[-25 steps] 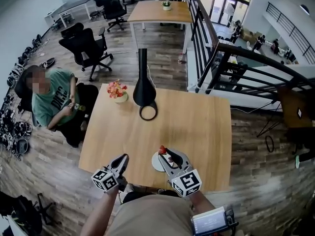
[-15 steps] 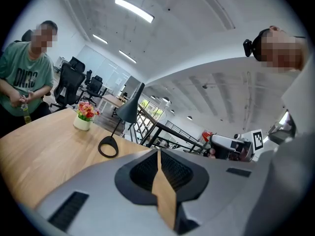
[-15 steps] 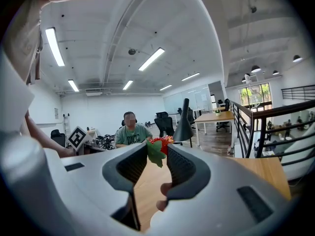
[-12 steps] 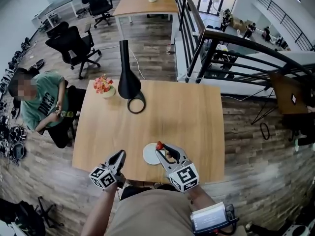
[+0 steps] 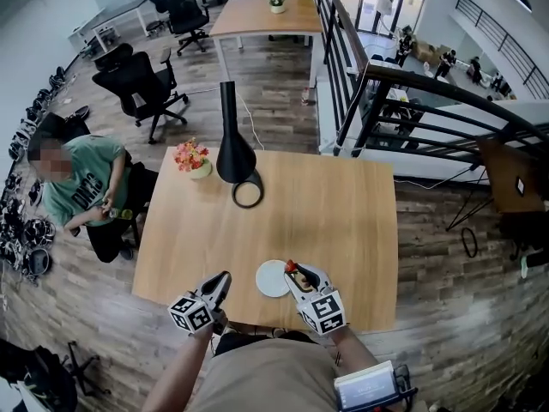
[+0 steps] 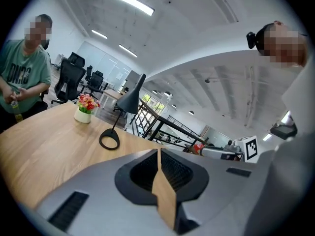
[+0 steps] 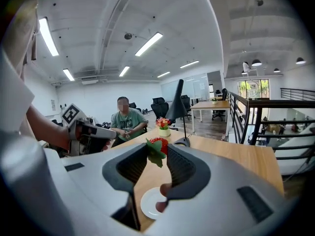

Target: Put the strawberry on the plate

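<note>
Red plastic strawberry (image 5: pixel 290 266) with a green leafy cap sits clamped between the tips of the right gripper (image 5: pixel 292 270), whose jaws press on it from both sides. Since a second ago this gripper has sunk toward the pale wooden table (image 5: pixel 343 221), and the fruit now hangs lower, over the far right rim of the small round white plate (image 5: pixel 273 279), not resting on it. In the right gripper view the plate (image 7: pixel 150 203) shows through the gap between the jaws, below the strawberry (image 7: pixel 158 145).

At the near table edge, the left gripper (image 5: pixel 221 279) has also dropped a little. It is just left of the plate, apart from it, with its jaws together and nothing between them.

At the table's far side, well apart from the plate, stand a black cone-shaped desk lamp with a ring base (image 5: pixel 233 157) and a small white pot of pink and orange flowers (image 5: pixel 194 159). A seated person in a green T-shirt (image 5: pixel 81 187) is beyond the table's left edge. Black metal railing (image 5: pixel 369 101) runs behind the table.
</note>
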The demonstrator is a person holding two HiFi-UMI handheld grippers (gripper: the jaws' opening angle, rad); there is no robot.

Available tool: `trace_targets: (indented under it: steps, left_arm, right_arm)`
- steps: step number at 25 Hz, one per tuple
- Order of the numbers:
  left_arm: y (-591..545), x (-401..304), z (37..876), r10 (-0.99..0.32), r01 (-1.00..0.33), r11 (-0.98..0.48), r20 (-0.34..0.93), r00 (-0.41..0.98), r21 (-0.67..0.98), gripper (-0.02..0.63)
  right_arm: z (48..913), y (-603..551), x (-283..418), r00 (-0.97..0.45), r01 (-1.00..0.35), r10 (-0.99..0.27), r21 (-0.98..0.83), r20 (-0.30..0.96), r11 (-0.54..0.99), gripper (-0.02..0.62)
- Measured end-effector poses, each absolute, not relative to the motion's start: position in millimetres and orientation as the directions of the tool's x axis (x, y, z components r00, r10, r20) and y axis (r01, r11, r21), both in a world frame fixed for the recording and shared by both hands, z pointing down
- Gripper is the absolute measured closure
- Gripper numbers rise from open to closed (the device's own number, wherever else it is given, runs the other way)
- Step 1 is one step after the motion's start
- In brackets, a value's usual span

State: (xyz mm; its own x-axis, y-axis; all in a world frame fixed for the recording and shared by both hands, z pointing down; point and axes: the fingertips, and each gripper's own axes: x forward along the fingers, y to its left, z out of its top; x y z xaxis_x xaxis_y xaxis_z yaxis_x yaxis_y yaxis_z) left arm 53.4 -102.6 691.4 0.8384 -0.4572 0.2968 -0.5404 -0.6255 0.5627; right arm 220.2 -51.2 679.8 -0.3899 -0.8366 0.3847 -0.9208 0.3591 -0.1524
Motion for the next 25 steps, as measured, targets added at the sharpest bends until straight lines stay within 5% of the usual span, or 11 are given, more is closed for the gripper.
trace_targets:
  steps: [25]
  left_arm:
    - [-112,32,762,-0.441,-0.642,-0.522,0.466,0.767,0.562,0.6]
  right_arm:
    - [936,-51,170,-0.412,-0.84,-0.407,-0.166,0.815,0.517,0.462]
